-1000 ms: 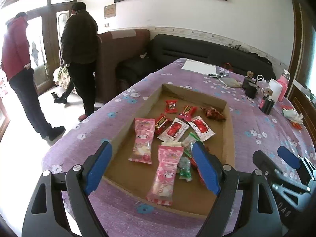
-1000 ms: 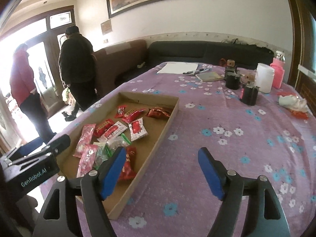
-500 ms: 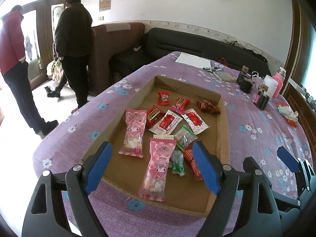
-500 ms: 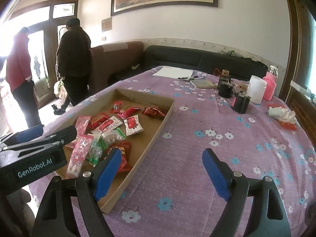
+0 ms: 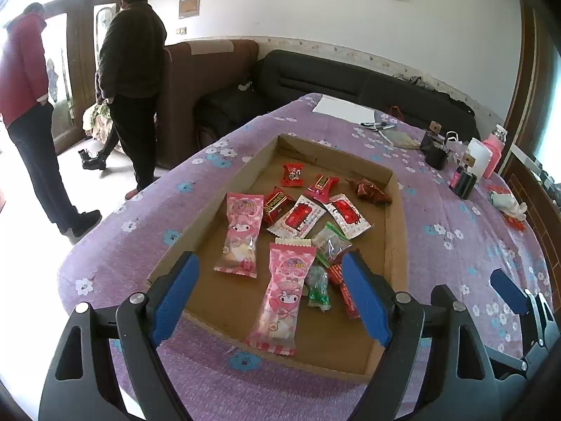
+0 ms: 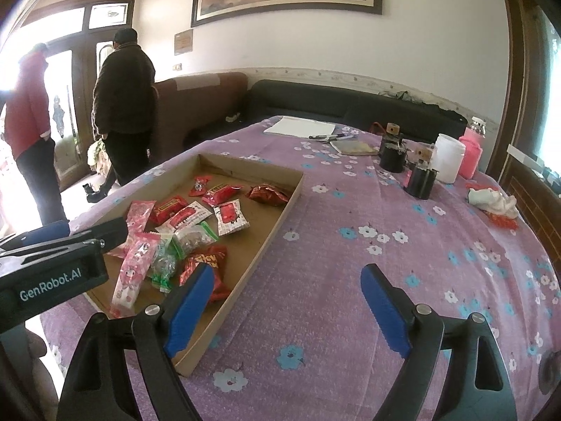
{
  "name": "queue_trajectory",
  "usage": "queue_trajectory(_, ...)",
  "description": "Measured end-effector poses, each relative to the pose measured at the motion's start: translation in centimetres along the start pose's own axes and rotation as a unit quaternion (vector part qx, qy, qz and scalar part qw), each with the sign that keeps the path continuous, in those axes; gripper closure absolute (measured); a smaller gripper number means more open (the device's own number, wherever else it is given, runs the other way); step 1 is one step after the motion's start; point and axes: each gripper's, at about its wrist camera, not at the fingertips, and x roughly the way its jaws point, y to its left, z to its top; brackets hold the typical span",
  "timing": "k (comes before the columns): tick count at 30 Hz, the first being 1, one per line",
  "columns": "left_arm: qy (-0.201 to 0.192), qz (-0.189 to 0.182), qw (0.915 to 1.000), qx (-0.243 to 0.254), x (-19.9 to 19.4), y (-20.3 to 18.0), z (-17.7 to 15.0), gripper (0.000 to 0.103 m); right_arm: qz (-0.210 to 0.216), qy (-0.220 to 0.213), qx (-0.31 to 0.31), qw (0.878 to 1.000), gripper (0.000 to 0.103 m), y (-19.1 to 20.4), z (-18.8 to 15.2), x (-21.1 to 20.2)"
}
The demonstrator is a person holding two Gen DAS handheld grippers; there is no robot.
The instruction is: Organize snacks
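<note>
**Ana:** What am I working with, biggest thing first?

**Me:** A shallow cardboard tray (image 5: 394,210) on the purple flowered tablecloth (image 6: 350,245), and all the snacks lie loose inside it. It looks light and bendy at the walls, so I'd leave it alone.

**Ana:** And the packets?

**Me:** Two long pink packets: one (image 5: 242,233) nearer the tray's left wall, the other (image 5: 284,293) close to the near wall. I judge them soft, puffy and slick; I'd pinch across the flat crimped end, not the belly. The small red sachets (image 5: 301,215) and the green-edged clear bag (image 5: 331,244) overlap mid-tray, thin and crinkly, likely to slide.

**Ana:** Grippers?

**Me:** My left gripper (image 5: 270,296) hangs over the near end of the tray, jaws spread, empty. My right gripper (image 6: 289,307) is spread and empty too, over bare cloth just right of the tray.
</note>
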Motion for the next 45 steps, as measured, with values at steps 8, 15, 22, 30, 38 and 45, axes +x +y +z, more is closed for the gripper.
queue_trajectory(8,-0.044,0.015,0.9989,-0.005,-2.2,0.2,0.0,0.019,-0.001,-0.013,0.000,1.000,0.016,0.1,-0.2,-1.0)
queue_trajectory(15,-0.108,0.032,0.9935,-0.014,-5.2,0.6,0.3,0.019,0.000,-0.030,0.000,1.000,0.015,0.3,-0.1,-2.3)
queue_trajectory(22,-0.167,0.071,0.9832,-0.022,-7.8,0.8,-0.1,0.018,-0.002,-0.049,-0.005,0.999,0.005,0.7,-0.1,-3.7)
queue_trajectory(30,-0.176,0.061,0.9814,-0.046,-9.2,2.0,-0.1,0.000,0.002,-0.061,-0.011,0.998,0.004,1.3,-0.2,-4.7)
queue_trajectory(38,-0.120,0.051,0.9914,-0.009,-6.6,1.3,-0.3,0.000,0.007,-0.057,-0.017,0.998,0.004,2.0,-0.6,-4.5)
queue_trajectory(45,-0.053,0.034,0.9980,-0.008,-3.9,1.2,-0.5,0.000,0.009,-0.045,-0.021,0.999,0.004,2.3,-0.9,-3.7)
